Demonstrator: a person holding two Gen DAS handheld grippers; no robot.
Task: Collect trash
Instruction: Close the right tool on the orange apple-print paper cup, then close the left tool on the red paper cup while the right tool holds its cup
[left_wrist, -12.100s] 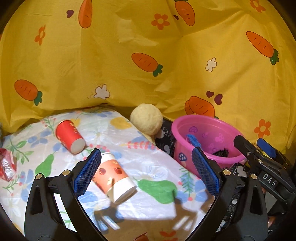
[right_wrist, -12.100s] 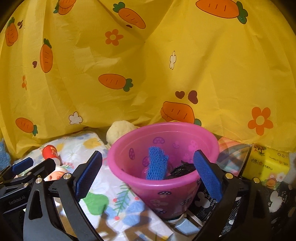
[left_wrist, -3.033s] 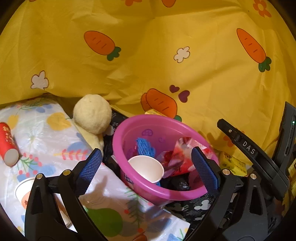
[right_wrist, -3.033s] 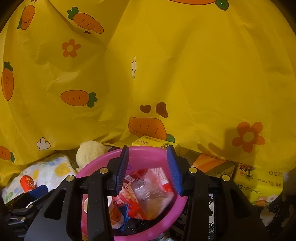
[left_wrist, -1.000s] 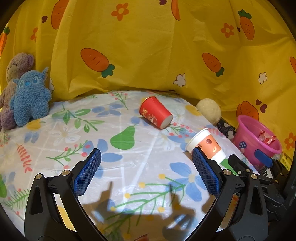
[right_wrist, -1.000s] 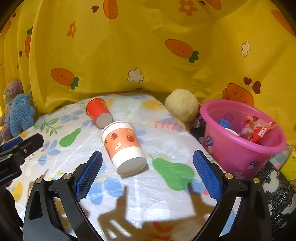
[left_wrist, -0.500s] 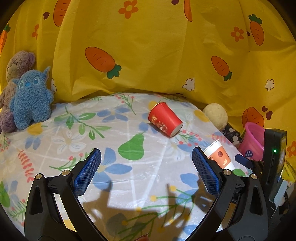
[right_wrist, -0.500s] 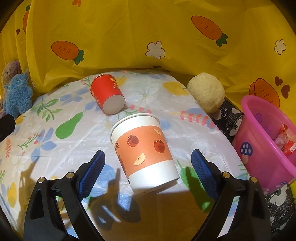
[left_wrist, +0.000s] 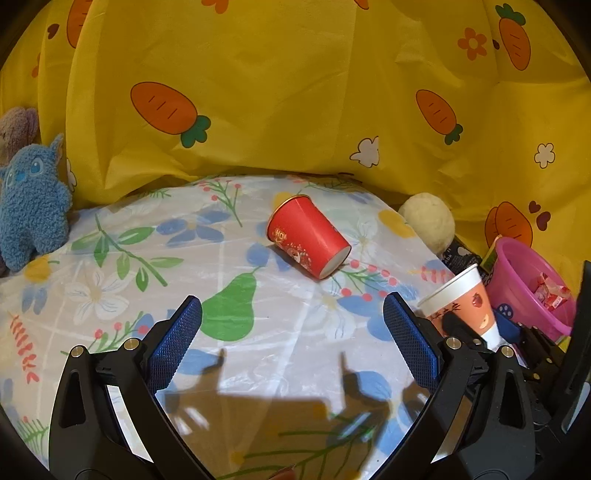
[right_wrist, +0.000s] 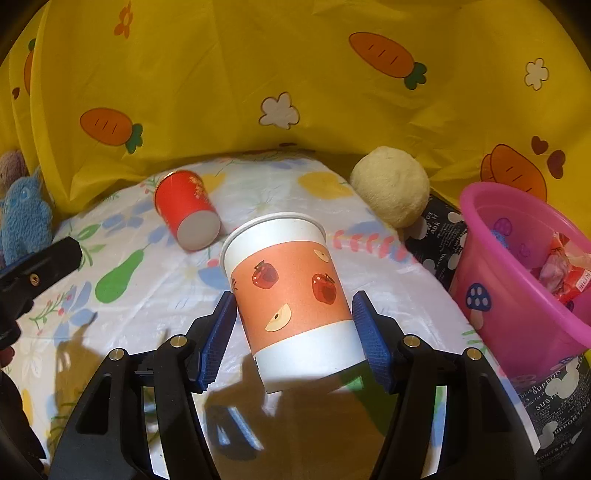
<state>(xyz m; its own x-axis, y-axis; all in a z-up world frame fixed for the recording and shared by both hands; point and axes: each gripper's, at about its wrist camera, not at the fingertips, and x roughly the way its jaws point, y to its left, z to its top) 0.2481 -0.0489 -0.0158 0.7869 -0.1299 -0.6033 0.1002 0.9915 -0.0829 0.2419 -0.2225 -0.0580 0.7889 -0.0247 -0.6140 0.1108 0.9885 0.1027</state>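
The apple cup (right_wrist: 295, 295) sits between the blue pads of the right hand-held gripper (right_wrist: 293, 336), its rim tipped away from the camera and its white base toward it. Both pads (right_wrist: 218, 339) press on or lie right against the cup's sides, so the right hand-held gripper looks clamped on the cup; whether the cup is off the surface (right_wrist: 258, 192) I cannot tell. From the left wrist view the same cup (left_wrist: 465, 306) shows just beyond the left gripper's right finger.

The left hand-held gripper (left_wrist: 291, 343) is spread wide with nothing between its fingers, above the floral surface (left_wrist: 110, 258). A red cup (left_wrist: 308, 236) lies on its side ahead of it, well apart.

The pink bucket (right_wrist: 517, 295) stands to the right of the apple cup and holds a red-and-white wrapper (right_wrist: 565, 269) and something blue (right_wrist: 496, 234).
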